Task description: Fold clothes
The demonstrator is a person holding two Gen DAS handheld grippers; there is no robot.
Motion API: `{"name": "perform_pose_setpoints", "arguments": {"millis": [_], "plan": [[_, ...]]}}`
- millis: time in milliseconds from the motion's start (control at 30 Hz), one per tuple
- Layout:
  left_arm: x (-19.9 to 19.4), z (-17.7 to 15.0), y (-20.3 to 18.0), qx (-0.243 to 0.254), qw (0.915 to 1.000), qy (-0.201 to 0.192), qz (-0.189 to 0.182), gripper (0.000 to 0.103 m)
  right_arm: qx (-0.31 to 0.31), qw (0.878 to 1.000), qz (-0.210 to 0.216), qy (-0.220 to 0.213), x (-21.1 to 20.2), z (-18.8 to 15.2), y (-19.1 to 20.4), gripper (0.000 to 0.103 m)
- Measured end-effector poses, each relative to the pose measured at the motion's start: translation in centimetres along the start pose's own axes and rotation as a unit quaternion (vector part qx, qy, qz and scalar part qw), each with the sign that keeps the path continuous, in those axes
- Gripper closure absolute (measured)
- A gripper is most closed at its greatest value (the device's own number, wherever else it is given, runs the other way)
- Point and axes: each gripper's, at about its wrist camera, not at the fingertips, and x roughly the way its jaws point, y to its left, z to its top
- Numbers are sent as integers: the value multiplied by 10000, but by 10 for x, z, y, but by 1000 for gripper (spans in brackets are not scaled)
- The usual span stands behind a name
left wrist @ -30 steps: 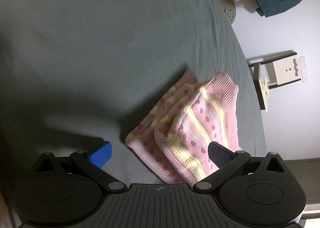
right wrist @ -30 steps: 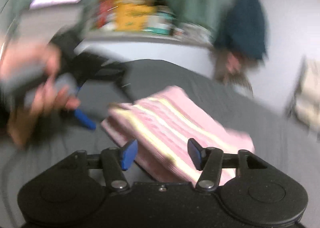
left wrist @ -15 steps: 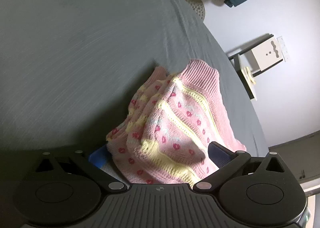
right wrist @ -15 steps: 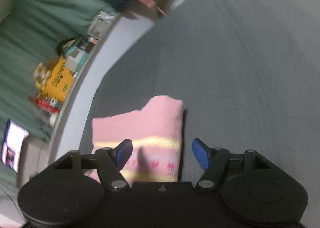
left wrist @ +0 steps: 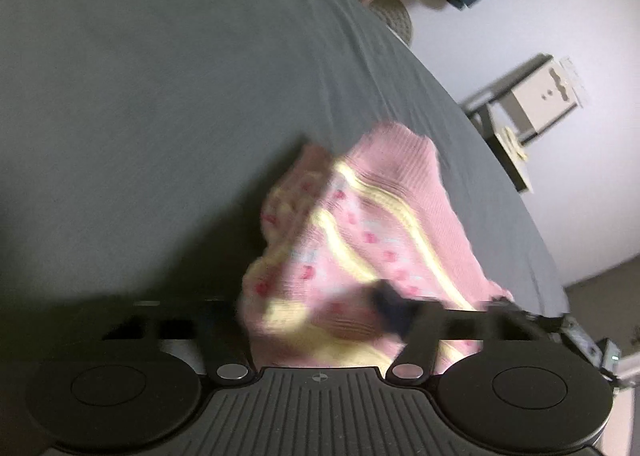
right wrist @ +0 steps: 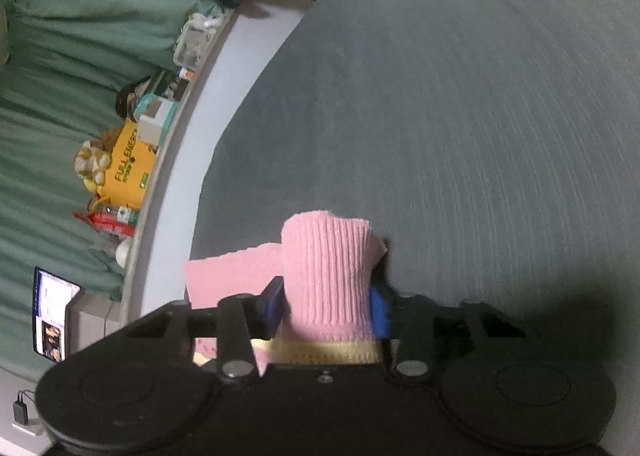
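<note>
A folded pink knit sweater with yellow stripes and red dots lies on the grey bed sheet. My left gripper is shut on its near edge; the left finger is hidden under the fabric and the dark right fingertip presses on top. In the right wrist view, my right gripper is shut on the sweater's pink ribbed hem, which bunches up between the blue pads.
The bed edge curves past a white wall with a small stand beside it. A shelf with boxes, a green curtain and a lit phone lie left of the bed.
Both grippers were open around the sweater and have closed on it. The left view is blurred with motion now. The right gripper swung from facing the shelf to facing across the bed.
</note>
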Motion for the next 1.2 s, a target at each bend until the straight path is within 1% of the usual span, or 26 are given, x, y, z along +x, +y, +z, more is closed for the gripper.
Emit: {"name": "perform_pose_setpoints", "arguments": {"millis": [33, 67, 100, 133, 200, 300, 367, 467, 567, 633, 733, 800, 867, 900, 1000, 1133, 1200], "plan": [[0, -2, -4, 69, 9999, -60, 47, 58, 32, 10000, 3, -75, -1, -1, 0, 71], [-1, -3, -9, 213, 9997, -121, 94, 59, 62, 9999, 2, -155, -2, -3, -1, 73], [-2, -4, -15, 381, 9990, -179, 139, 64, 5, 9998, -4, -220, -3, -4, 1, 74], [-3, -4, -21, 538, 9981, -230, 177, 67, -65, 9996, -11, -282, -5, -5, 4, 75], [-6, -1, -31, 846, 9956, -323, 252, 70, -291, 9988, -35, -403, -10, -7, 12, 76], [-17, -3, -54, 1573, 9853, -532, 408, 71, -487, 9977, -29, -478, -21, -2, 23, 76], [-28, -4, -65, 1856, 9798, -630, 405, 71, -636, 9964, -108, -543, -33, 4, 29, 76], [-38, -3, -87, 2151, 9741, -637, 273, 71, -808, 9928, -371, -807, -72, 28, 24, 76], [-38, -8, -128, 2593, 9640, -572, 137, 71, -975, 9873, -637, -1076, -112, 53, 17, 76], [-31, -10, -163, 2900, 9558, -494, 23, 71, -1086, 9828, -814, -1255, -139, 70, 13, 76], [-19, -17, -218, 3213, 9457, -448, -212, 71, -1250, 9745, -1078, -1520, -179, 95, 6, 76], [-5, -25, -249, 3416, 9371, -554, -450, 71, -1309, 9688, -1286, -1667, -205, 114, -2, 76], [14, -36, -279, 3521, 9311, -675, -677, 71, -1302, 9637, -1528, -1762, -227, 137, -16, 76], [25, -42, -292, 3500, 9308, -709, -777, 71, -1316, 9609, -1653, -1788, -237, 148, -25, 76], [56, -66, -317, 3295, 9361, -748, -981, 71, -1296, 9547, -1972, -1811, -253, 176, -47, 76], [94, -100, -339, 3128, 9412, -725, -1052, 71, -1115, 9514, -2276, -1747, -251, 206, -78, 76], [110, -112, -344, 3035, 9448, -685, -1022, 71, -1090, 9503, -2358, -1718, -244, 214, -90, 76]]}}
